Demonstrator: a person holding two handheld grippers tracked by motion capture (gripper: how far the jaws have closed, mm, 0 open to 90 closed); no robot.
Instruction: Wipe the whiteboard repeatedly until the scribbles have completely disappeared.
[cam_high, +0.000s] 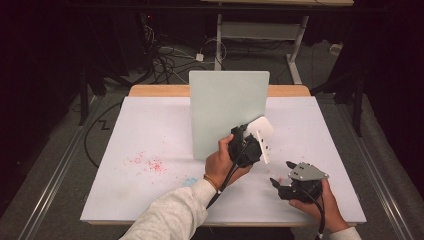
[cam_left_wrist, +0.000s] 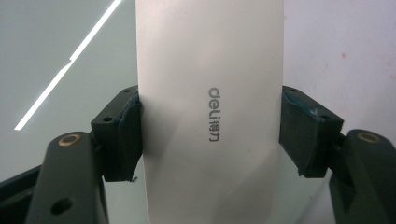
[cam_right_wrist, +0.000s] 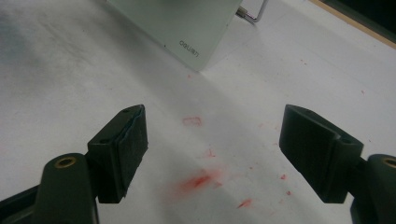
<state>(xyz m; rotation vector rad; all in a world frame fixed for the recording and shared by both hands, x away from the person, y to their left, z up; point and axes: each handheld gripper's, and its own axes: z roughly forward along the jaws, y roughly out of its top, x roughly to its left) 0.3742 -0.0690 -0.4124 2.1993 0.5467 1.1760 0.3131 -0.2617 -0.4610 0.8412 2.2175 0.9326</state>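
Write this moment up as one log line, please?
left gripper: shut on white eraser, at upright board | right gripper: open, holding nothing, over red-smudged table

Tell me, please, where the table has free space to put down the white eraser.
Free: the table's left half, past the red marks, left of the upright board. Crowded: in front of the board, where the left tongs hold the eraser beside the right tongs.

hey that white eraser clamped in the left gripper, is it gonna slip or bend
The white eraser looks smooth, so it might slide. The left hand-held gripper clamps both its long edges squarely, which should help. It shows no bend between the jaws, so it's probably stiff.
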